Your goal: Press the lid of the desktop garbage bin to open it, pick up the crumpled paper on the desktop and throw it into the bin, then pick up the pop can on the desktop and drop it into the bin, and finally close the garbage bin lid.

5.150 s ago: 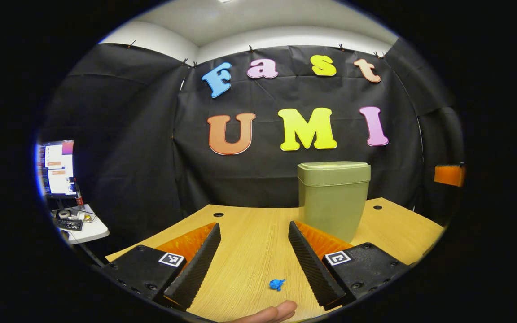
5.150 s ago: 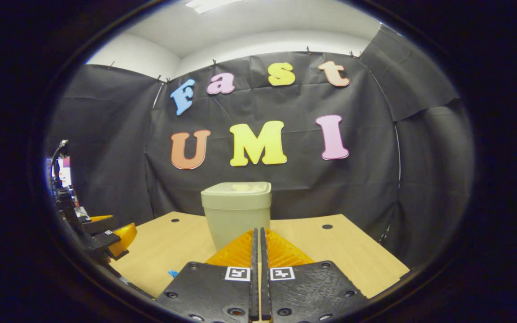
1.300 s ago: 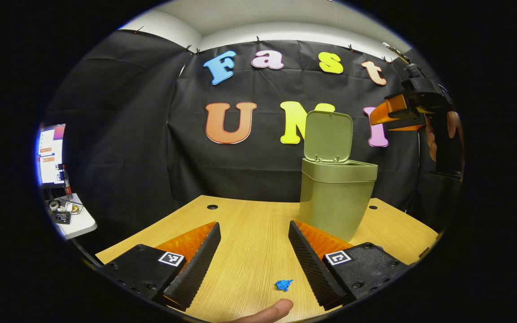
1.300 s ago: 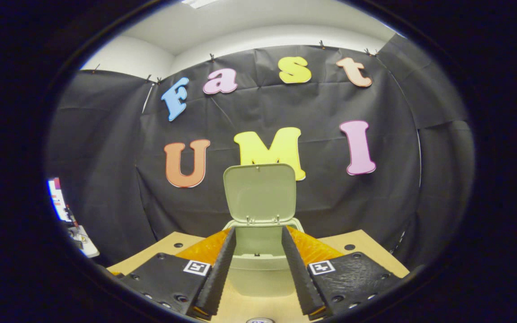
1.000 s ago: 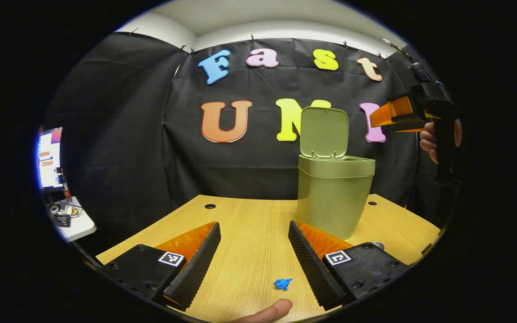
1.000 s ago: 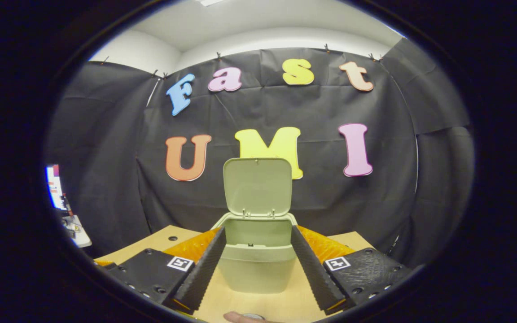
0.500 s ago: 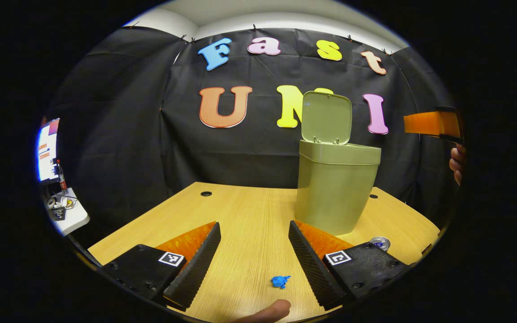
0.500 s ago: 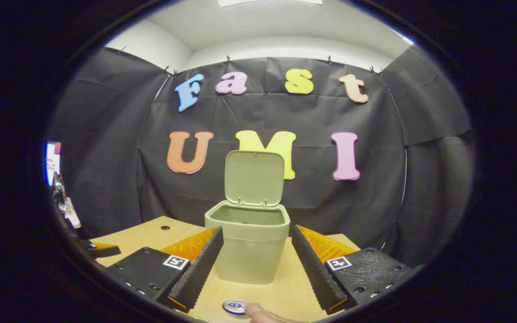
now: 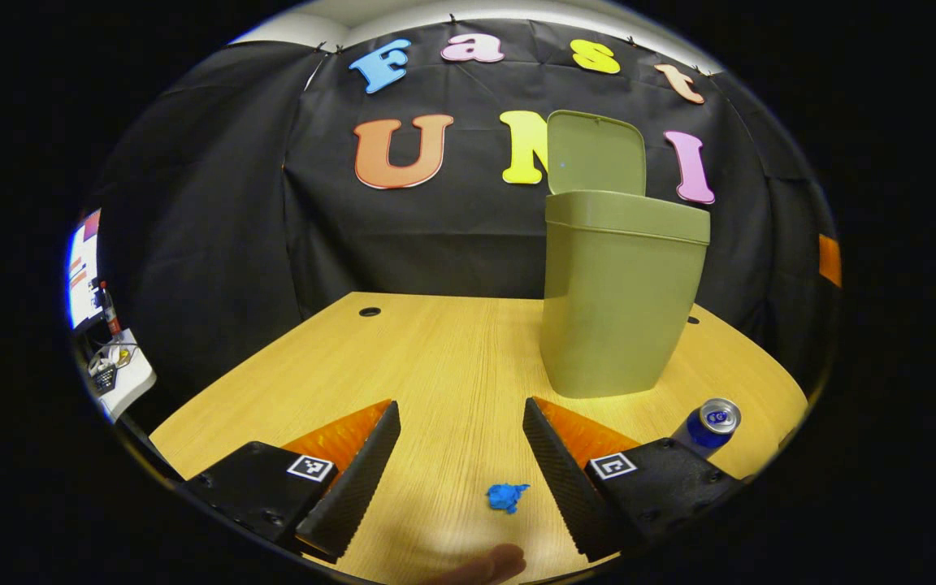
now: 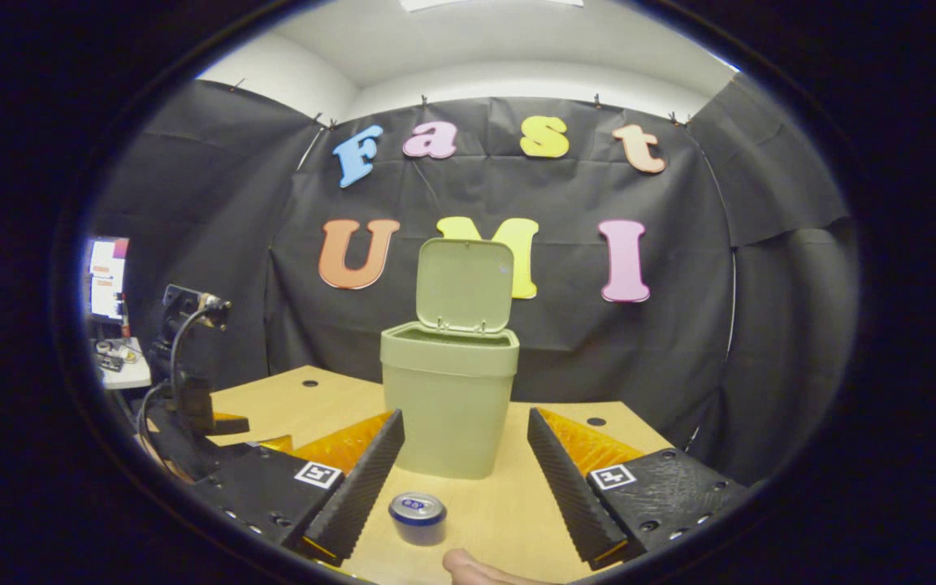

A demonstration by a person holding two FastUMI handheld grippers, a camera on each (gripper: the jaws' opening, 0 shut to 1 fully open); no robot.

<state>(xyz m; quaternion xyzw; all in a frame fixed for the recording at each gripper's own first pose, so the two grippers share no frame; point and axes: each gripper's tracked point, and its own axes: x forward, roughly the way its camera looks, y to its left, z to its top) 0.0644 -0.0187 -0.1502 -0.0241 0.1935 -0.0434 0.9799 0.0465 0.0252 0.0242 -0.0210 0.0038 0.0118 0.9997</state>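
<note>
The olive-green garbage bin (image 9: 621,301) stands on the wooden desktop (image 9: 435,349) at about one o'clock in the left gripper view, its lid (image 9: 595,153) tipped up and back against the cloth wall. That leaves the mouth free, so the opening step looks finished and the paper comes next.

The left gripper (image 9: 456,467) hangs low over the desk with its jaws spread wide and nothing between them. The blue crumpled paper (image 9: 507,496) lies just ahead of the gap, toward five o'clock, a placement that seems meant for closing on the scrap. A fingertip (image 9: 488,564) shows at six o'clock.

In the right gripper view, the right gripper (image 10: 460,487) also has its jaws spread and empty. The blue pop can (image 10: 418,517) stands upright between its fingers at six o'clock, with the bin (image 10: 450,406) behind it at twelve. This gripper appears parked ready for the can. The left gripper (image 10: 216,426) shows at nine o'clock.
</note>
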